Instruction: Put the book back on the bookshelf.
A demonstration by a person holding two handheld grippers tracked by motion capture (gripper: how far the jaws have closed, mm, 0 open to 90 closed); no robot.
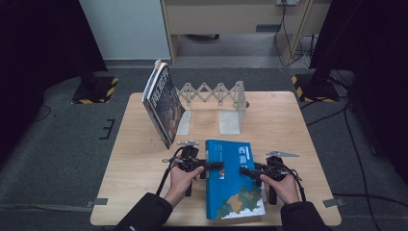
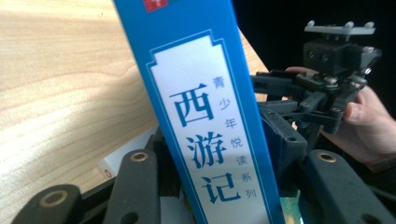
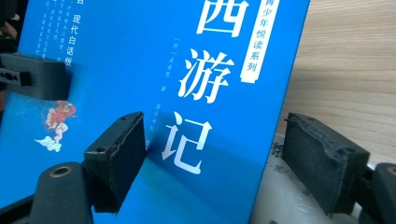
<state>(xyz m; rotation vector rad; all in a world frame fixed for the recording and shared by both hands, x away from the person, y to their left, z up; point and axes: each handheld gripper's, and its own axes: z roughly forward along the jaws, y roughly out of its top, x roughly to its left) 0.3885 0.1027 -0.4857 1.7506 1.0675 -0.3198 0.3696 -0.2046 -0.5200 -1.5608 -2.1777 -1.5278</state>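
A blue book (image 1: 234, 185) with a white title label lies flat on the wooden table (image 1: 139, 163), near its front edge. My left gripper (image 1: 217, 166) reaches in from the left and is shut on the book's spine (image 2: 210, 140), which stands between its jaws in the left gripper view. My right gripper (image 1: 245, 171) comes in from the opposite side. Its jaws stand open astride the book's long edge (image 3: 275, 116), with one pad (image 3: 119, 156) over the cover and the other pad (image 3: 322, 163) beyond the page edge. The right gripper (image 2: 299, 100) and its hand also appear past the spine.
A dark-covered book (image 1: 163, 103) leans tilted against a grey expanding book rack (image 1: 216, 96) at the back of the table. Two black stands with yellow-and-black striped bases (image 1: 96, 89) flank the table on the floor. Bare wood lies left and right of the blue book.
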